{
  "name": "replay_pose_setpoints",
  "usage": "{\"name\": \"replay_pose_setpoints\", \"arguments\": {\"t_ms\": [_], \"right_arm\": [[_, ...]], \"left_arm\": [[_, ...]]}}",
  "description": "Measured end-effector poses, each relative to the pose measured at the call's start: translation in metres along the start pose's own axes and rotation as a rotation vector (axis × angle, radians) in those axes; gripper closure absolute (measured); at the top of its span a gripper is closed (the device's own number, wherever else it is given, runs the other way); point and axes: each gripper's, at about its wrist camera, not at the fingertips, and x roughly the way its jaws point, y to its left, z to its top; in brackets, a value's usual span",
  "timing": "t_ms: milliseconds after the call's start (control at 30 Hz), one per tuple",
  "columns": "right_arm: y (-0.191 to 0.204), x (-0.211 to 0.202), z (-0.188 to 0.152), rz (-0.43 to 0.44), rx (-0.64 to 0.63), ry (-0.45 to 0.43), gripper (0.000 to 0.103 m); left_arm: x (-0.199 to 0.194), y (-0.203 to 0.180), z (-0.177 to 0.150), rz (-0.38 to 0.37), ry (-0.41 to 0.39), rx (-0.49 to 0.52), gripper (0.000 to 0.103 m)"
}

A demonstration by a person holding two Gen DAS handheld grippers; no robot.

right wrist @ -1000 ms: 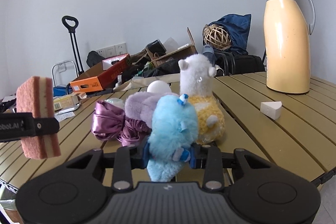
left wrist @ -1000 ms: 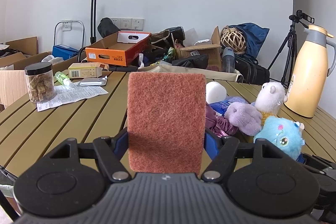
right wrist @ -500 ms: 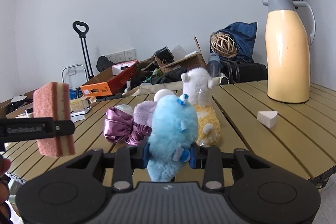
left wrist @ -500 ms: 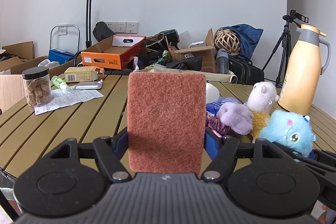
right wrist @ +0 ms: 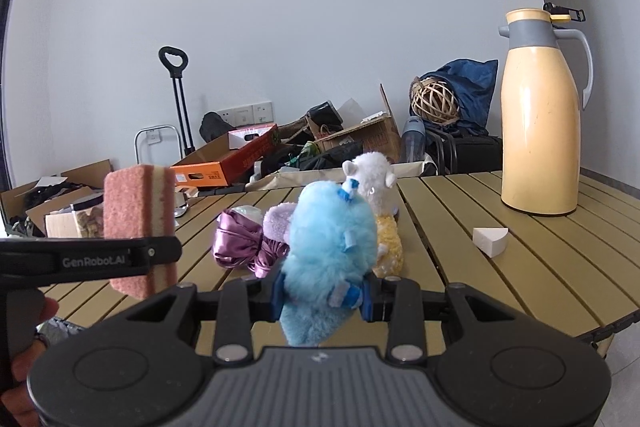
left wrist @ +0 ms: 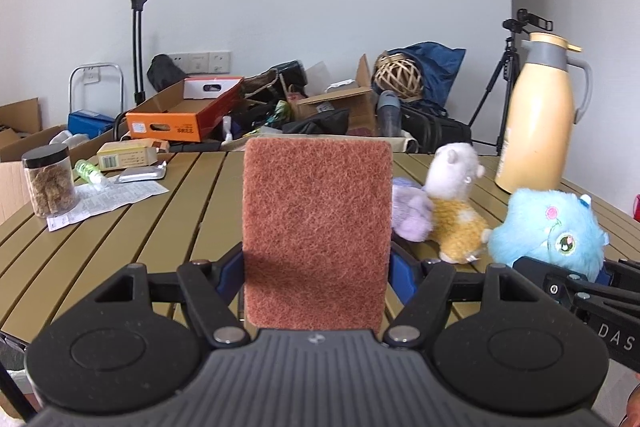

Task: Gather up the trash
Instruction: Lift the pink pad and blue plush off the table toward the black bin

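Note:
My left gripper (left wrist: 316,267) is shut on a brown scouring sponge (left wrist: 317,227), held upright above the near edge of the slatted table (left wrist: 160,227). From the right wrist view the sponge (right wrist: 138,215) shows its yellow middle layer, clamped at the left. My right gripper (right wrist: 320,297) is shut on a fluffy blue plush toy (right wrist: 330,251), lifted over the table's front edge. In the left wrist view the blue plush (left wrist: 548,231) hangs at the right with its face showing.
On the table sit a white and yellow alpaca plush (left wrist: 456,207), a lilac plush (left wrist: 410,215), a purple satin bow (right wrist: 240,247), a white wedge (right wrist: 490,241), a yellow thermos jug (right wrist: 542,115), a jar (left wrist: 50,181) and a paper sheet (left wrist: 108,201). Boxes and bags crowd behind.
Both grippers have drawn back from the table with their loads. The blue plush has risen slightly and moved away from the alpaca. The sponge stays clamped as before.

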Motion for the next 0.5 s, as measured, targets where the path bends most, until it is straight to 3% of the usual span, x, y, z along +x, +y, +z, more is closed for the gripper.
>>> {"name": "replay_pose_setpoints", "arguments": {"t_ms": [500], "right_arm": [[-0.004,-0.044,-0.025,-0.01,-0.055,0.029,0.069]], "left_arm": [[-0.042,-0.027,-0.033,-0.096,0.034,0.039,0.031]]}}
